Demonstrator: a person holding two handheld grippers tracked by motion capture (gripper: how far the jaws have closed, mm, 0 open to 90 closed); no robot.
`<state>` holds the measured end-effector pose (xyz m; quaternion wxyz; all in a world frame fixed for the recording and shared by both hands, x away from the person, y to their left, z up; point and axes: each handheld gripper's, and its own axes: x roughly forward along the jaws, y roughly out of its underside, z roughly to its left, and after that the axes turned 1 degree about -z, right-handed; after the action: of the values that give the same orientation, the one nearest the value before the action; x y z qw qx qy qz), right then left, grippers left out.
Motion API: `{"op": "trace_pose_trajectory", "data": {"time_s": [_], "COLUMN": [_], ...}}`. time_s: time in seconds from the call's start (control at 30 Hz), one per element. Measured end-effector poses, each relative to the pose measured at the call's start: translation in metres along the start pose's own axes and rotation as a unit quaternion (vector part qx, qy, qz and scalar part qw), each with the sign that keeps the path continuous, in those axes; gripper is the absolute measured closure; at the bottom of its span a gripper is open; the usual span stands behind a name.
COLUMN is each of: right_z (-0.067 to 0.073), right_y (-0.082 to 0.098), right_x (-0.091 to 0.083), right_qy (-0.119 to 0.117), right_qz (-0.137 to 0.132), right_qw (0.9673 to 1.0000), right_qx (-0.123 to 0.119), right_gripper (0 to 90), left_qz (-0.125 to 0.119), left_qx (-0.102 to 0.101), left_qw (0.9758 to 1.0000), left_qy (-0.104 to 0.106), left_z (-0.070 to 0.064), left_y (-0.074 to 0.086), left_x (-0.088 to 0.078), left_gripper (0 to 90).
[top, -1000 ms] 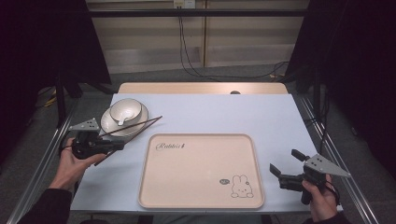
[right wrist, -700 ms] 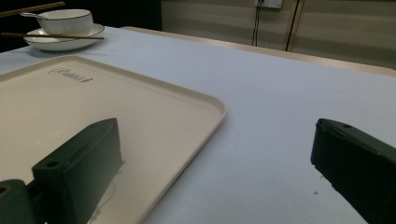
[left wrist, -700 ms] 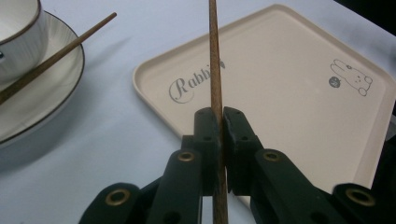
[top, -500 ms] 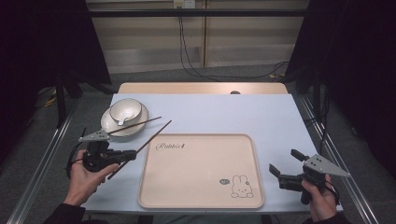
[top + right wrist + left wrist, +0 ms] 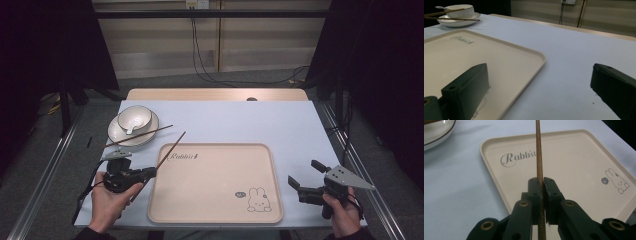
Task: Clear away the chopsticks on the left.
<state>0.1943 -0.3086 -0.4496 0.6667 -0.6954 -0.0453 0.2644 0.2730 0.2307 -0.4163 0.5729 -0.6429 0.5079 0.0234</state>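
Chopstick (image 5: pixel 538 157) clamped near its low end in left gripper (image 5: pixel 148 172), slanting far-right over tray (image 5: pixel 260 152) near corner; right gripper (image 5: pixel 306 178) idle, jaws apart; likely to pivot or slip from such an end-heavy pinch.

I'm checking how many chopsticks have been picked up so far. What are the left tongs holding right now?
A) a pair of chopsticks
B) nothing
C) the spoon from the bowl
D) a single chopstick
D: the left tongs are shut on one chopstick, while the other chopstick lies across the plate.
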Motion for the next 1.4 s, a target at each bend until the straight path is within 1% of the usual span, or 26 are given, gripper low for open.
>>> {"op": "trace_pose_trajectory", "data": {"time_s": [0.07,0.13,0.17,0.2,0.27,0.37,0.43,0.47,0.5,0.6,0.7,0.77,0.8,0.83,0.93,1.0,1.03,1.1,1.13,1.17,1.23,1.27,1.3,1.33,1.37,1.4], "right_z": [0.0,0.0,0.0,0.0,0.0,0.001,0.001,0.001,0.001,0.001,0.001,0.001,0.001,0.001,0.001,0.001,0.001,0.001,0.001,0.001,0.001,0.001,0.001,0.001,0.001,0.0], "right_y": [0.0,0.0,0.0,0.0,0.0,0.0,0.0,0.0,0.0,0.0,0.0,0.0,0.0,0.0,0.0,0.0,0.0,0.0,0.0,0.0,0.0,0.0,0.0,0.0,0.0,0.0], "right_x": [0.0,0.0,0.0,0.0,0.0,0.0,0.0,0.0,0.0,0.0,0.0,0.0,0.0,0.0,0.0,0.0,0.0,0.0,0.0,0.0,0.0,0.0,0.0,0.0,0.0,0.0], "right_qy": [0.001,0.001,0.002,0.001,0.001,0.0,0.0,0.0,0.0,0.0,0.0,0.001,0.0,0.0,0.0,-0.001,-0.001,0.0,0.001,0.001,0.0,0.001,0.001,0.001,0.001,0.001], "right_qz": [0.001,0.001,0.0,0.0,0.0,0.001,0.0,0.0,0.0,0.001,0.001,0.001,0.001,0.001,0.001,0.001,0.001,0.002,0.002,0.001,0.002,0.002,0.002,0.002,0.002,0.001], "right_qw": [1.0,1.0,1.0,1.0,1.0,1.0,1.0,1.0,1.0,1.0,1.0,1.0,1.0,1.0,1.0,1.0,1.0,1.0,1.0,1.0,1.0,1.0,1.0,1.0,1.0,1.0], "right_qx": [0.001,0.003,0.0,-0.001,0.0,-0.001,0.0,-0.001,-0.001,-0.001,-0.001,0.0,-0.001,-0.001,-0.001,-0.001,-0.002,-0.001,-0.002,-0.002,-0.001,-0.001,-0.003,-0.002,-0.002,-0.003], "right_gripper": [1.7,1.6,1.7,1.7,1.7,1.7,1.7,1.7,1.7,1.7,1.7,1.7,1.6,1.7,1.7,1.7,1.7,1.7,1.7,1.7,1.7,1.7,1.7,1.6,1.7,1.7], "left_qz": [0.002,0.005,0.008,0.009,0.013,0.02,0.026,0.022,0.025,0.035,0.045,0.051,0.052,0.053,0.058,0.062,0.066,0.067,0.072,0.07,0.073,0.072,0.077,0.072,0.071,0.074], "left_qx": [-0.006,-0.021,-0.029,-0.032,-0.031,-0.047,-0.056,-0.067,-0.062,-0.069,-0.07,-0.069,-0.072,-0.069,-0.076,-0.089,-0.084,-0.09,-0.085,-0.091,-0.093,-0.097,-0.096,-0.101,-0.106,-0.099], "left_qw": [0.9999,0.9994,0.9992,0.999,0.9989,0.9971,0.9958,0.9952,0.9952,0.9935,0.9927,0.9919,0.9913,0.9909,0.9894,0.9886,0.9889,0.9881,0.9881,0.9881,0.9881,0.9877,0.9874,0.987,0.9868,0.9873], "left_qy": [-0.012,-0.025,-0.027,-0.031,-0.032,-0.057,-0.068,-0.068,-0.072,-0.083,-0.088,-0.094,-0.097,-0.103,-0.109,-0.104,-0.103,-0.105,-0.106,-0.103,-0.099,-0.1,-0.099,-0.102,-0.1,-0.099], "left_z": [-0.002,-0.005,-0.006,-0.008,-0.009,-0.009,-0.009,-0.009,-0.009,-0.009,-0.009,-0.009,-0.01,-0.009,-0.009,-0.009,-0.01,-0.01,-0.01,-0.01,-0.01,-0.011,-0.011,-0.011,-0.011,-0.011], "left_y": [0.003,0.008,0.01,0.012,0.013,0.018,0.02,0.02,0.02,0.022,0.024,0.025,0.026,0.026,0.025,0.025,0.025,0.025,0.025,0.026,0.027,0.027,0.027,0.027,0.027,0.027], "left_x": [0.003,0.006,0.009,0.01,0.012,0.014,0.015,0.015,0.015,0.019,0.023,0.024,0.026,0.026,0.033,0.036,0.037,0.038,0.039,0.04,0.041,0.042,0.043,0.044,0.045,0.045], "left_gripper": [85.1,85.1,85.1,85.1,85.1,85.1,85.1,85.1,85.1,85.0,85.1,85.1,85.1,85.0,85.0,85.0,85.0,84.9,84.9,85.0,84.9,84.9,84.8,84.7,84.5,84.5]}}
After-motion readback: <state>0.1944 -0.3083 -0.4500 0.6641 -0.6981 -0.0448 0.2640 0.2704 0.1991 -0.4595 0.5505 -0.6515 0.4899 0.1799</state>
